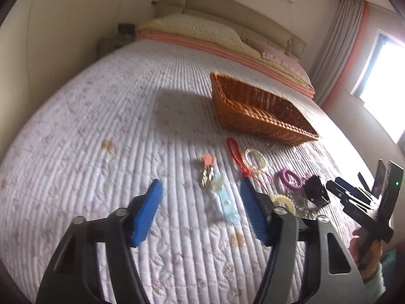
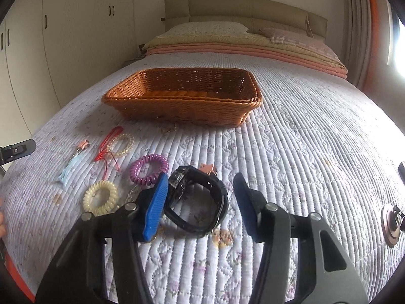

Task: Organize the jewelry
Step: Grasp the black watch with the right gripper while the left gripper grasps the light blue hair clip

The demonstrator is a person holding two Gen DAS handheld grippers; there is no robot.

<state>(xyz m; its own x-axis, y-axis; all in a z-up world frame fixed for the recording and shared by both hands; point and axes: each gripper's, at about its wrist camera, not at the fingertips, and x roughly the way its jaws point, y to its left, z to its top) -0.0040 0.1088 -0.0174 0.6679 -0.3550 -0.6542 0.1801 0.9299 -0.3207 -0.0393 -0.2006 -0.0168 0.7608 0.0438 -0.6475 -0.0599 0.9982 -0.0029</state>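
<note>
A brown wicker basket (image 2: 182, 101) stands on the quilted bed; it also shows in the left wrist view (image 1: 258, 109). In front of it lie a black watch (image 2: 200, 202), a purple spiral hair tie (image 2: 149, 168), a cream spiral tie (image 2: 101, 197), a clear-gold spiral tie (image 2: 121, 144), a red cord (image 2: 108, 144) and a blue clip with a pink star (image 2: 71, 167). My right gripper (image 2: 201, 185) is open, its jaws on either side of the watch. My left gripper (image 1: 201, 192) is open above the blue clip (image 1: 222, 200) and star clip (image 1: 207, 162).
The quilt (image 2: 303, 139) stretches to pillows (image 2: 210, 29) and a headboard at the far end. White wardrobes (image 2: 25, 63) line the left side. A curtain and a bright window (image 1: 379, 76) are on the right. A small pink clip (image 2: 208, 168) lies behind the watch.
</note>
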